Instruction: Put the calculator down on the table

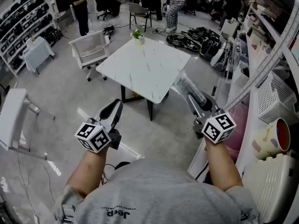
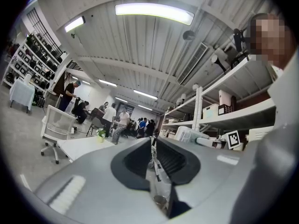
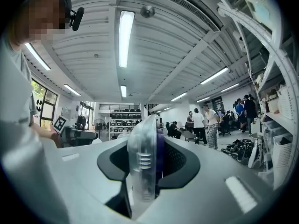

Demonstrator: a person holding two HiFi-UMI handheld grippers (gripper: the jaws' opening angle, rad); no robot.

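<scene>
My right gripper [image 1: 195,101] is shut on the calculator [image 1: 188,87], a flat thing in a clear plastic shell with a dark body. In the right gripper view the calculator [image 3: 142,162] stands on edge between the two dark pads, sticking out past the jaws of the right gripper [image 3: 156,146]. It hangs in the air to the right of the white marble table [image 1: 140,71], near the table's right corner. My left gripper [image 1: 116,107] is level in front of the table's near edge, jaws together and nothing between them. The left gripper [image 2: 153,143] shows the same in its own view.
A small potted plant [image 1: 138,35] stands at the table's far corner. A white chair [image 1: 89,49] is left of the table. White shelving [image 1: 275,92] with baskets runs close along my right side. Several people stand and sit at the back of the room.
</scene>
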